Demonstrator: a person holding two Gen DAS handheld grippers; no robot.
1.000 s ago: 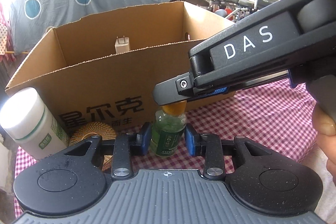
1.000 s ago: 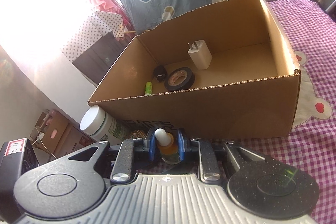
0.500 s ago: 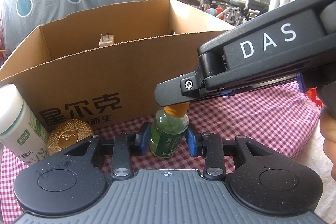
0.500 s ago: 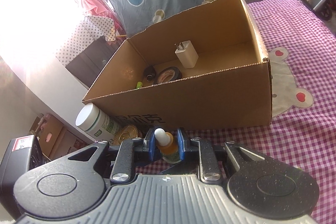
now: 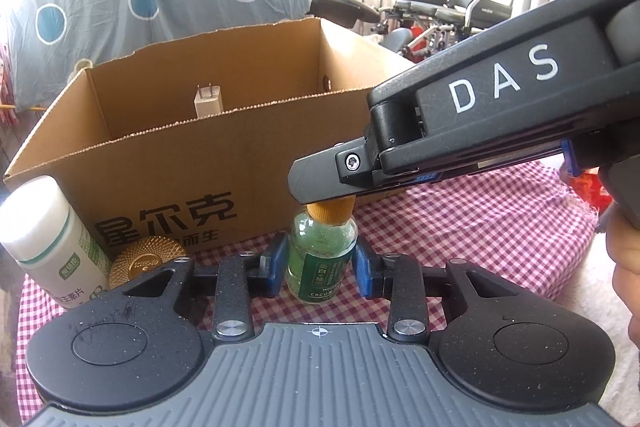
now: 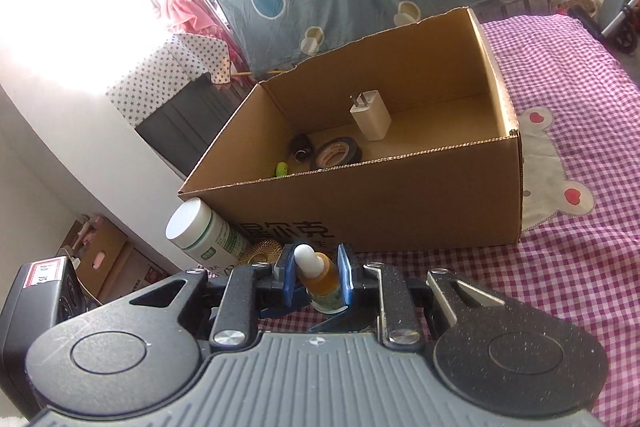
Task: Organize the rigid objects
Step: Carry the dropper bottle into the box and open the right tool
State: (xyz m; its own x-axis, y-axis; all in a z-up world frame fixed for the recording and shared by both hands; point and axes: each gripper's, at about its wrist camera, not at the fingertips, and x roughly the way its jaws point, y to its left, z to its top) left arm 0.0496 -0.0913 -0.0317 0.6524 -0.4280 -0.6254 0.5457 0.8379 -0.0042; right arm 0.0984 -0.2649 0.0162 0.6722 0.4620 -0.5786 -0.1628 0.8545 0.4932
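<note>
A small green glass bottle [image 5: 322, 259] with an orange cap stands on the pink checked cloth [image 5: 480, 227] in front of the cardboard box [image 5: 180, 167]. My left gripper [image 5: 320, 267] is shut on the bottle's body, a blue pad against each side. From the right, my right gripper [image 5: 316, 187] reaches down over the cap. In the right wrist view, my right gripper [image 6: 318, 277] is shut on the orange cap of the bottle [image 6: 322, 283], and a white tip stands up above the pads.
The box [image 6: 400, 203] holds a white charger plug [image 6: 370, 115], a black tape roll [image 6: 338, 153] and two small items. A white pill bottle [image 5: 48, 239] and a gold round lid [image 5: 146, 261] stand left of the green bottle. A hand [image 5: 624, 267] shows at the right edge.
Both grippers stay closed on the bottle. In the right wrist view the box has drawn away and more cloth shows. The left wrist view has swung slightly left and back.
</note>
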